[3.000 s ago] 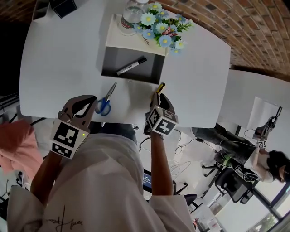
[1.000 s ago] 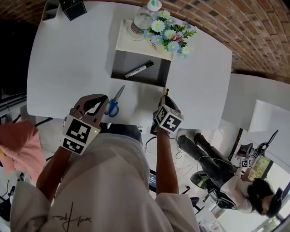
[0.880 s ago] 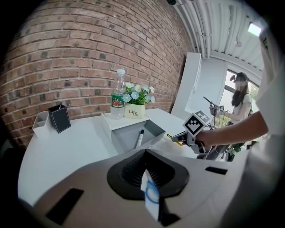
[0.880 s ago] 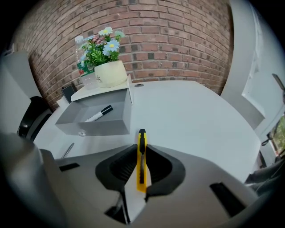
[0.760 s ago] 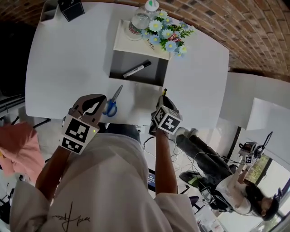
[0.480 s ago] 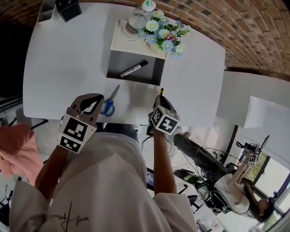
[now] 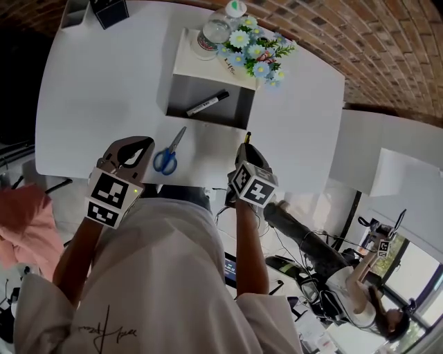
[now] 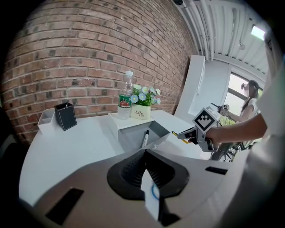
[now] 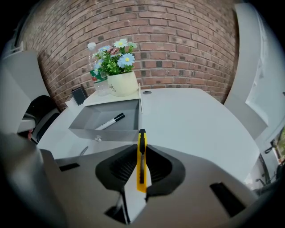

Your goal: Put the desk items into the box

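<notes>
The grey open box (image 7: 239,110) stands mid-table with a black-capped marker (image 7: 207,104) lying inside; both also show in the right gripper view, the box (image 9: 89,119) and the marker (image 9: 107,122). Blue-handled scissors (image 7: 167,156) lie on the table in front of the box. My left gripper (image 7: 140,144) sits just left of the scissors, jaws together with nothing between them. My right gripper (image 7: 246,146) is shut on a yellow utility knife (image 9: 141,156), whose tip (image 7: 248,135) points at the box's near right corner. The left gripper view shows the box (image 8: 156,130) and the right gripper (image 8: 185,134).
Behind the box, a water bottle (image 7: 210,34) and a white pot of blue flowers (image 7: 255,47) stand on a white lid. A black pen holder (image 7: 111,10) and a white tray (image 7: 72,14) are at the far left. The table's front edge runs just under both grippers.
The left gripper has drifted slightly left, away from the scissors. The right gripper still holds the knife in about the same place.
</notes>
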